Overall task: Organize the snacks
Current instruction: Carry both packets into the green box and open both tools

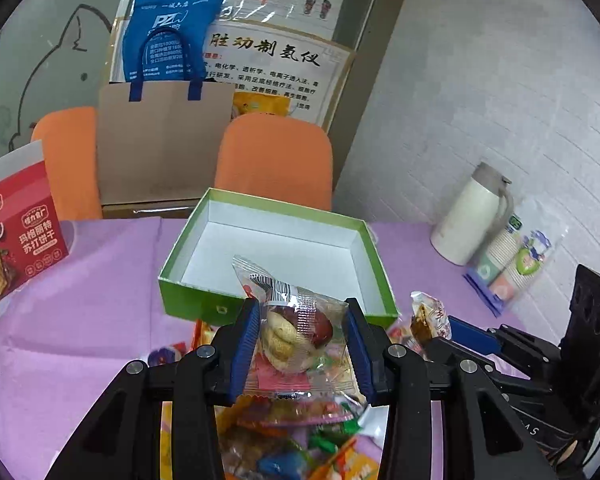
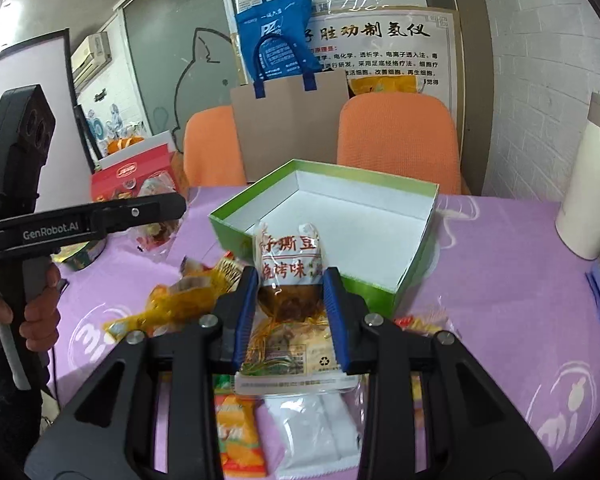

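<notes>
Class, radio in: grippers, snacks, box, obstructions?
Left gripper shut on clear snack packet. Right gripper shut on tofu packet. Green box empty, open. Nothing blocking.

The green box (image 1: pixel 276 248) (image 2: pixel 340 216) is viewed closely from both wrist cameras, faced forward over the bench (image 1: pixel 80 300) (image 2: pixel 500 280).

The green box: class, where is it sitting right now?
In both wrist views the green box sits open at the middle of the purple tablecloth, just beyond the snack pile, in front of the orange chairs.
</notes>
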